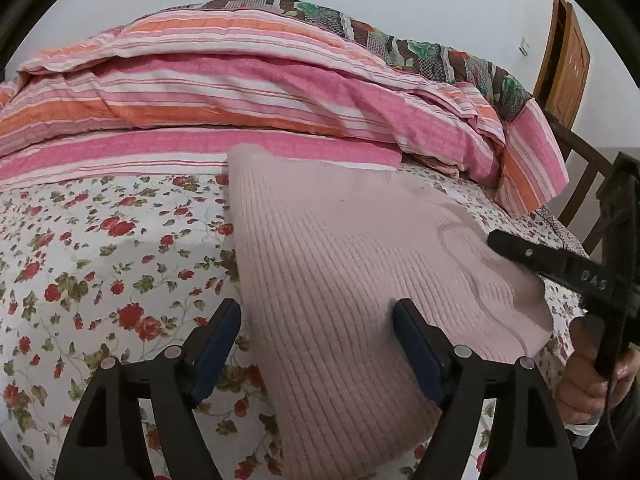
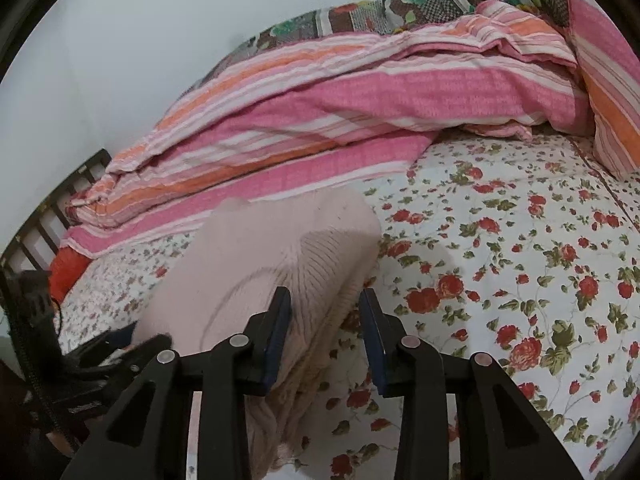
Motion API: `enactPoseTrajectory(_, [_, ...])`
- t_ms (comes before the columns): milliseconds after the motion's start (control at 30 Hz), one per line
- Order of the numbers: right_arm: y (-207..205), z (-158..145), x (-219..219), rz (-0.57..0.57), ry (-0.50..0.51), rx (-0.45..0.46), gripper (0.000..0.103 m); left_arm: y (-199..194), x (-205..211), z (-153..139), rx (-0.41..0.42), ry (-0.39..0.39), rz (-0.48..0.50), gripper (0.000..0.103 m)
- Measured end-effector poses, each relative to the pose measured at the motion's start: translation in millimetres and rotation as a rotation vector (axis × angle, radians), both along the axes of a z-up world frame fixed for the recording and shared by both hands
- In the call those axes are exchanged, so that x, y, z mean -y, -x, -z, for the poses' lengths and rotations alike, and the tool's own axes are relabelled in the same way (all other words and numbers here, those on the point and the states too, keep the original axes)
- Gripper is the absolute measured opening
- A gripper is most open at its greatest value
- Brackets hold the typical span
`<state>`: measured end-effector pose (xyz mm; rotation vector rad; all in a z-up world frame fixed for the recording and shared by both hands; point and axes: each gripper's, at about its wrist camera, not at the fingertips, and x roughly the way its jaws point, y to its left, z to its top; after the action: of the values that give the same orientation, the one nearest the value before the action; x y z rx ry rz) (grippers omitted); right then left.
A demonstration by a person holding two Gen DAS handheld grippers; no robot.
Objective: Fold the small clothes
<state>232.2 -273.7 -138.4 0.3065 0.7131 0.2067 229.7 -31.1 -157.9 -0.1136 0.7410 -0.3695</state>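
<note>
The folded pink sweater (image 1: 360, 264) lies on the bed (image 1: 100, 260) near the striped quilt (image 1: 240, 92), its long axis running away from both claws, with the left claw (image 1: 318, 344) spread wide astride its near-left edge, gripping nothing, and the right claw (image 2: 325, 336) part-open over its right edge, pads not pressing.

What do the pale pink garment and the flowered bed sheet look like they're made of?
Pink garment: probably a soft knit, wool or acrylic; fine parallel ribs run along it and the surface is matte. Flowered sheet: likely thin woven cotton or a blend; smooth, flat, printed red roses, no sheen.
</note>
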Motion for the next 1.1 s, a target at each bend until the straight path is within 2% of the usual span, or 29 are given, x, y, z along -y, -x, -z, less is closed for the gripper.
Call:
enactPoseTrajectory(133, [2,-3,-3,-0.027,-0.030,0.020,0.035,1,1,0,0.007,-0.009,-0.004,0.079])
enactPoseTrajectory(400, [-6,14,-20,-0.039,0.017,-0.040,0.035,1,1,0,0.007,-0.008,-0.001,0.079])
enactPoseTrajectory(567, [-3,10,-19,-0.061,0.000,-0.016,0.018,2,0,-1,0.014,-0.002,0.001,0.079])
enactPoseTrajectory(700, [-1,8,-10,-0.064,-0.062,-0.005,0.016,4,-3,-4,0.026,0.003,0.002,0.079])
enactPoseTrajectory(800, [-5,12,-15,-0.040,-0.020,-0.031,0.016,4,-6,-6,0.033,0.012,-0.005,0.079])
enactPoseTrajectory(900, [-2,6,-24,-0.036,0.047,-0.015,0.017,4,-8,-8,0.042,0.021,-0.020,0.079])
enactPoseTrajectory(1100, [-1,3,-28,-0.027,0.078,-0.004,0.017,-1,-12,-10,0.041,0.031,-0.064,0.079])
